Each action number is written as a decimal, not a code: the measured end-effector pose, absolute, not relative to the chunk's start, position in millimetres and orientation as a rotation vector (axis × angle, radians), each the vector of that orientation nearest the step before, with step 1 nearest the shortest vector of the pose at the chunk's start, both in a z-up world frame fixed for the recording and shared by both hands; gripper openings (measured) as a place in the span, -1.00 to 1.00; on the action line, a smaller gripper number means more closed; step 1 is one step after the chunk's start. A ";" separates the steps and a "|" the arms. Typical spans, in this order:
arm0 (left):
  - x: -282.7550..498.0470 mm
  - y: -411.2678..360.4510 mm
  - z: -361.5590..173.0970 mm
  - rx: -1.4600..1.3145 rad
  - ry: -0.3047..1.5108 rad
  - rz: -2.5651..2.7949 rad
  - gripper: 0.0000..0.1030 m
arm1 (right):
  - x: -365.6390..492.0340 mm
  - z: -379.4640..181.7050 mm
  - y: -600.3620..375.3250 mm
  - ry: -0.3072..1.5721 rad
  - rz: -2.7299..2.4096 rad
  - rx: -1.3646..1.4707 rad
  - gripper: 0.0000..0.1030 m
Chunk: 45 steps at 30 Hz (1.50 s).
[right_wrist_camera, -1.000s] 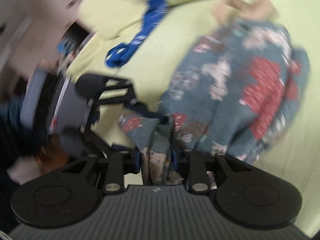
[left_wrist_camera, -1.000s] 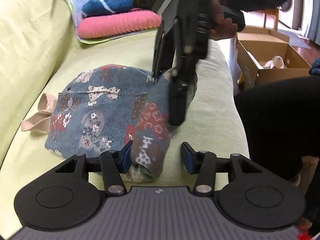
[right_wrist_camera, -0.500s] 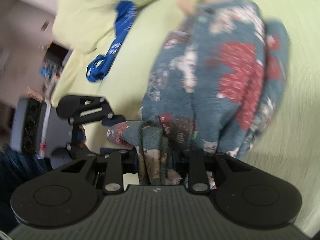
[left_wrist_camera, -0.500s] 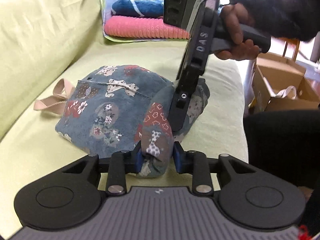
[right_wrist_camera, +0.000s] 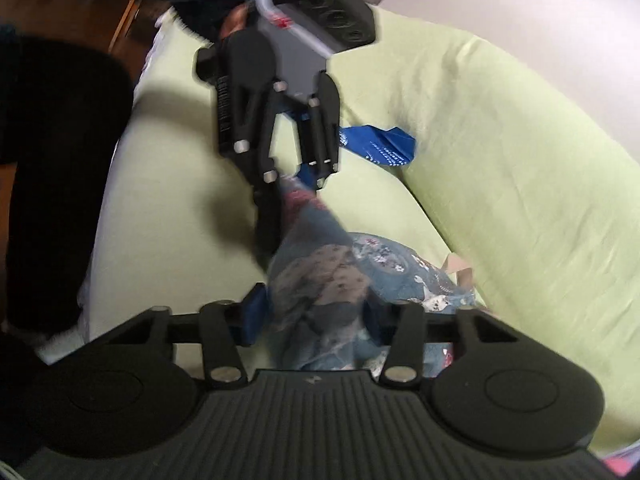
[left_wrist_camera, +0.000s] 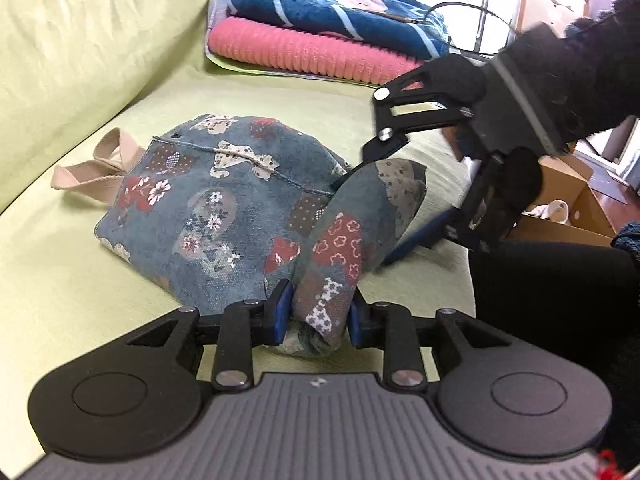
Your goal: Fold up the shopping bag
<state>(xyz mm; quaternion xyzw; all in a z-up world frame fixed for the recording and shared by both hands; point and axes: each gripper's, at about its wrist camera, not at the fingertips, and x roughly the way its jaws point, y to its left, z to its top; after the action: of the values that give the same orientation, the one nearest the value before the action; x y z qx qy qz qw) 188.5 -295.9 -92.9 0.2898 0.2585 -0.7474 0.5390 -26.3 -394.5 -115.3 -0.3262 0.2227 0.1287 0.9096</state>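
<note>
Both claws clamped on bag fabric, left claw [left_wrist_camera: 318, 314] on rolled near edge of shopping bag [left_wrist_camera: 208, 208], right claw [right_wrist_camera: 312, 316] on far end, open sofa seat [left_wrist_camera: 60, 280] around

My bag [left_wrist_camera: 224, 208] is dusty blue with patches: red with white flowers, brown with white dots, grey, and cream shapes. Its handle [left_wrist_camera: 90, 164] is beige. The sofa [left_wrist_camera: 80, 60] is pale yellow-green. Behind lie a pink ribbed blanket [left_wrist_camera: 304, 54] and a dark blue one [left_wrist_camera: 340, 12] with light stripes. My tools [left_wrist_camera: 316, 314] are black with blue pads [left_wrist_camera: 283, 312].
</note>
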 end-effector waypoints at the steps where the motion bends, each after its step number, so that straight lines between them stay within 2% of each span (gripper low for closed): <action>1: 190.1 -296.3 -93.2 0.685 0.622 -1.784 -0.36 | -22.9 -114.5 -399.1 0.459 0.290 -0.658 -0.20; 3: 192.5 -297.3 -93.9 0.683 0.630 -1.800 -0.36 | -19.1 -112.2 -407.4 0.459 0.333 -0.637 -0.25; 4: 194.0 -297.9 -94.3 0.679 0.636 -1.808 -0.36 | -16.1 -109.3 -413.2 0.471 0.355 -0.596 -0.36; 7: 200.4 -301.7 -94.4 0.652 0.683 -1.823 -0.36 | 3.5 -93.1 -444.9 0.556 0.391 -0.243 -0.48; 10: 208.1 -308.6 -93.1 0.627 0.750 -1.831 -0.36 | 23.2 -85.5 -475.6 0.604 0.387 0.147 -0.51; 15: 225.4 -326.1 -93.5 0.555 0.942 -1.803 -0.38 | 34.2 -113.1 -526.3 0.636 0.266 0.818 -0.57; 20: 248.3 -345.9 -99.5 0.401 1.187 -1.736 -0.38 | 28.5 -126.3 -539.6 0.672 0.072 1.130 -0.60; 23: 247.6 -352.1 -100.7 0.395 1.204 -1.703 -0.37 | 30.4 -130.6 -544.0 0.699 -0.012 1.225 -0.61; 26: 231.8 -346.5 -92.7 0.457 1.097 -1.656 -0.31 | 42.7 -134.3 -541.1 0.731 -0.052 1.223 -0.61; 31: 183.6 -308.5 -66.3 0.660 0.740 -1.555 -0.28 | 49.9 -128.3 -544.7 0.784 -0.070 1.187 -0.61; 33: 165.1 -296.5 -55.6 0.726 0.596 -1.533 -0.52 | 53.3 -126.0 -545.7 0.806 -0.068 1.170 -0.60; 36: 144.5 -293.6 -44.0 0.792 0.426 -1.545 -0.56 | 58.2 -120.6 -548.1 0.841 -0.062 1.139 -0.60; 39: 122.7 -305.0 -53.9 0.953 0.301 -1.549 -0.59 | 67.1 -118.4 -549.7 0.880 -0.056 1.122 -0.60; 41: 118.9 -315.7 -65.5 1.028 0.289 -1.535 -0.58 | 76.1 -116.5 -549.7 0.915 -0.048 1.100 -0.62; 45: 134.8 -321.0 -75.9 0.957 0.403 -1.522 -0.57 | 77.9 -114.7 -555.0 0.951 -0.023 1.066 -0.61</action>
<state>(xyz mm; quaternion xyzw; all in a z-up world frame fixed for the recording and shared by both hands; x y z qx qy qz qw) 134.8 -321.0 -75.9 0.4135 0.1744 -0.6580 0.6047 77.9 -555.0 -114.7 0.4889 0.4363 -0.0107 0.7553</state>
